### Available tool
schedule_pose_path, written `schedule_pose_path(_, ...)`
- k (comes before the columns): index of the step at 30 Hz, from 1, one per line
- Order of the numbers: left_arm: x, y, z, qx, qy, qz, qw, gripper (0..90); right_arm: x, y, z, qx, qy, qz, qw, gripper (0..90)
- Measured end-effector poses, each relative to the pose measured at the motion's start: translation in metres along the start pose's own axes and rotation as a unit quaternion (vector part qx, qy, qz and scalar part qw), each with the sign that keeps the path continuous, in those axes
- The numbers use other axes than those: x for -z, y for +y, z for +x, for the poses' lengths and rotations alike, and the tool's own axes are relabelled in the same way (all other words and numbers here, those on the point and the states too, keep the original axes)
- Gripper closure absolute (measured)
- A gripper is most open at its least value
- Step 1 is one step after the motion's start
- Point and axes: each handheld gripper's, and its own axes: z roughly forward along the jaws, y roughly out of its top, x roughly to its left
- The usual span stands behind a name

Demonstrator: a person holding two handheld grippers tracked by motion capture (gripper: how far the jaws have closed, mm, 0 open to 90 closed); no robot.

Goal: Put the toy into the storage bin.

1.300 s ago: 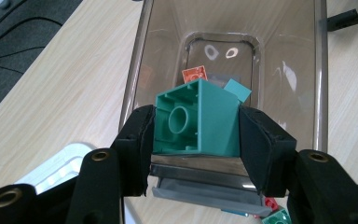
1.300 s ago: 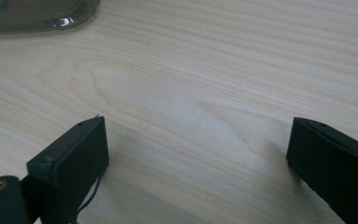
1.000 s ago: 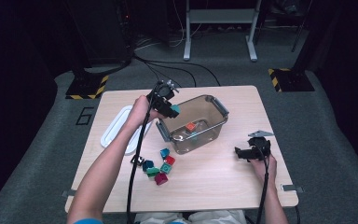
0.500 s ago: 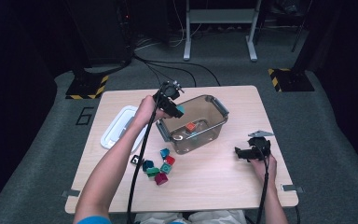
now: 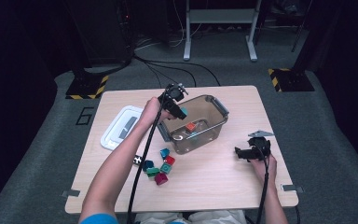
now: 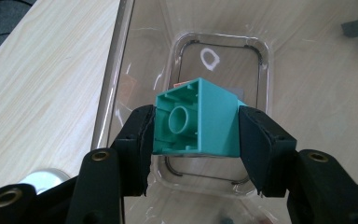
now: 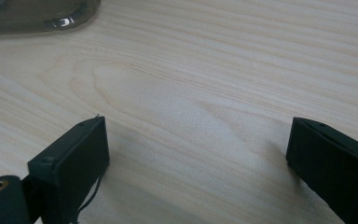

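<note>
Teal toy brick (image 6: 196,119) clamped in left hand-held gripper (image 6: 193,126) above clear plastic bin (image 5: 214,116); right hand-held gripper (image 7: 198,158) spread wide, empty, on counter (image 7: 205,70).

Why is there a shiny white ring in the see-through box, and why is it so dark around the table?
In the left gripper view, the white ring is glare from a light on the clear box's bottom, beyond the sharp teal block. In the high view, light falls on the table while the floor around stays dim. In the right gripper view, its black jaws cast soft shadows.
</note>
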Motion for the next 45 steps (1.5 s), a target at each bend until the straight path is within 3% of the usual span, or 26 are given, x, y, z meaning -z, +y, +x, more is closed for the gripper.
schedule_pose_path(26, -0.037, 0.004, -0.003, 0.011, -0.009, 0.035, 0.9993, 47.8, 0.0, 0.0, 0.0, 0.0, 0.0, 0.0, 1.0, 5.4)
schedule_pose_path(38, -0.043, 0.004, -0.003, 0.013, -0.014, 0.048, 0.9987, 47.0, 0.0, 0.0, -0.001, 0.004, 0.0, 0.001, 1.0, 5.5)
schedule_pose_path(45, -0.026, -0.002, -0.002, 0.026, -0.013, 0.025, 0.9993, 27.4, 0.0, 0.0, 0.0, 0.002, 0.0, 0.0, 1.0, 5.6)
